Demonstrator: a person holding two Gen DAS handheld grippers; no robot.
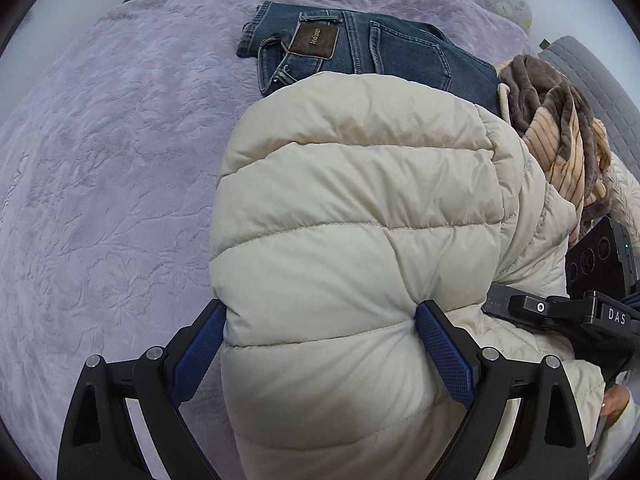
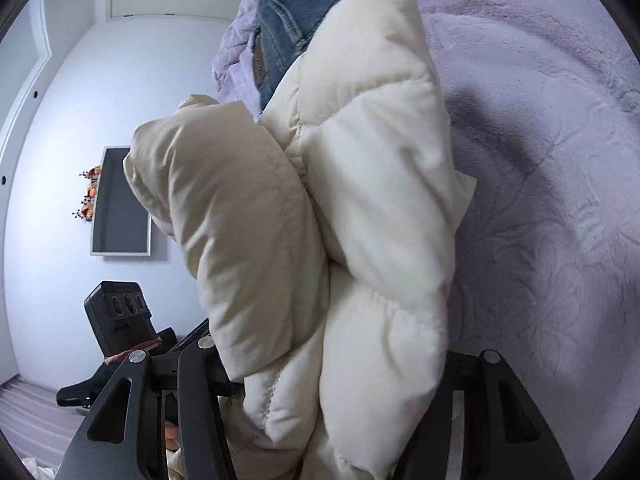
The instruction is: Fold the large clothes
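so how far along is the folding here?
Done: the jeans lie folded on the purple blanket. In hand: the cream puffer jacket, bunched into a thick bundle, with the left tongs pinching it between the blue pads and the right tongs around its other side. Left: setting the jacket down squared, then the brown striped garment, unfolded, heaped at the right.

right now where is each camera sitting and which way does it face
Left wrist: on the left hand-held gripper, looking down at the cream quilted puffer jacket it pinches; fingertip at the lower right edge.
Right wrist: on the right hand-held gripper, facing along the jacket toward a wall.
Shared: jacket, folded blue denim jeans, lilac plush bedspread.
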